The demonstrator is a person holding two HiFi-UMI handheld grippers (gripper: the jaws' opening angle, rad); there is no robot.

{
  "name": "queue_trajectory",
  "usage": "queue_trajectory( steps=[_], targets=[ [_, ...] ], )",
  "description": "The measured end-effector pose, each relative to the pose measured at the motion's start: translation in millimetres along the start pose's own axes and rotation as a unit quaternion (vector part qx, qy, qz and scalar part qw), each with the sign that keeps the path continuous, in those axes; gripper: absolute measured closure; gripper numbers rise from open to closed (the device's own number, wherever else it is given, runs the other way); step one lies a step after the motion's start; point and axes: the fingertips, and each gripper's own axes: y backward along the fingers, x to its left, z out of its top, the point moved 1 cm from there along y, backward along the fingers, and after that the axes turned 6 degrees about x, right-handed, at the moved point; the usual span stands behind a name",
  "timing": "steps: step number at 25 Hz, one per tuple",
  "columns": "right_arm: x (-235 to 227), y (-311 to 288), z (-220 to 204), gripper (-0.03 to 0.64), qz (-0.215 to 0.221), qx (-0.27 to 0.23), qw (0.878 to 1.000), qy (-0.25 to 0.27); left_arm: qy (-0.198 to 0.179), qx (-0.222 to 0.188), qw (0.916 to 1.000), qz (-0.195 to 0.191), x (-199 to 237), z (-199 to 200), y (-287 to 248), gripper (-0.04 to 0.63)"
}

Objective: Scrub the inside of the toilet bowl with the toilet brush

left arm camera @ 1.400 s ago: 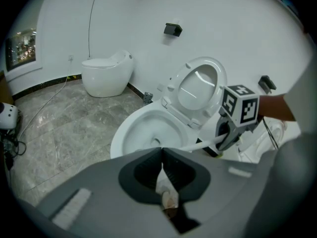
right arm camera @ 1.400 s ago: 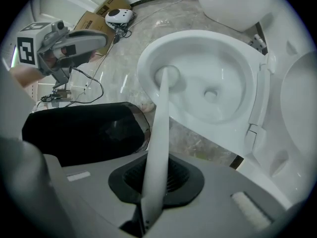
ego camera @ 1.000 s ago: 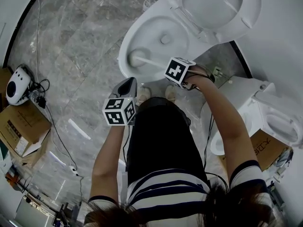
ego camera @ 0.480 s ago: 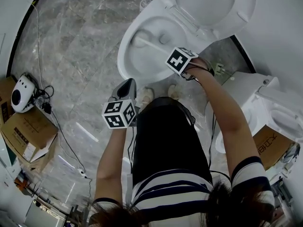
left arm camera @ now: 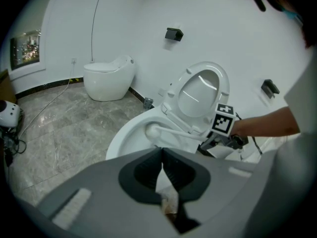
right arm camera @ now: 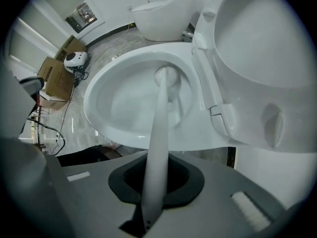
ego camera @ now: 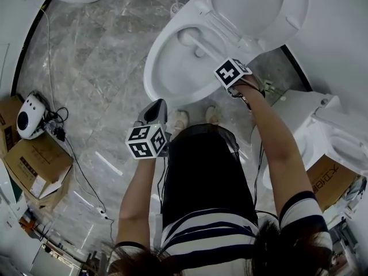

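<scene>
**At the bowl's back wall, brush on the glaze**

Over the open toilet, the right gripper (right arm camera: 157, 180) has its jaws closed on the brush (right arm camera: 159, 128). They clamp the plain white handle near its upper end. The handle runs as a long, smooth taper down to a rounded white head. That head sits low on the back slope of the bowl (ego camera: 150, 68), on the hinge side, just beside the outlet (ego camera: 199, 52). It looks pressed to the glaze, though actual contact cannot be confirmed.

The left gripper (left arm camera: 162, 170) hangs apart from the work near the person's waist. Its jaws are fully together with nothing between them.

To scrub well from here, press the head flat against the wall. Sweep in overlapping arcs round the curve and under the rim, then down toward the outlet. The grip is far from the head, so the long handle will probably flex and twist. Firm pressure and short strokes should stop it rolling in the jaws.

The bowl is glossy white ceramic, oval and steep-sided, so the head will likely slide easily. The lid (ego camera: 259, 4) stands raised, smooth and rounded. Around it the floor (ego camera: 98, 56) is grey veined stone.
</scene>
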Motion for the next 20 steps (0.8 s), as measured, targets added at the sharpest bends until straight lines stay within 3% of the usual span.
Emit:
queue_trajectory(
  steps=[7, 20],
  targets=[
    [4.2, -1.9, -29.5, 0.583, 0.017, -0.002, 0.998, -0.052, -0.002, 0.000, 1.0000, 0.007, 4.2, 2.9, 6.9, 0.595],
    [49.8, 64.7, -87.3, 0.583, 0.046, -0.033, 0.997, -0.051, 0.004, -0.015, 0.9998, 0.013, -3.7, 11.9, 57.4, 0.595]
  ],
)
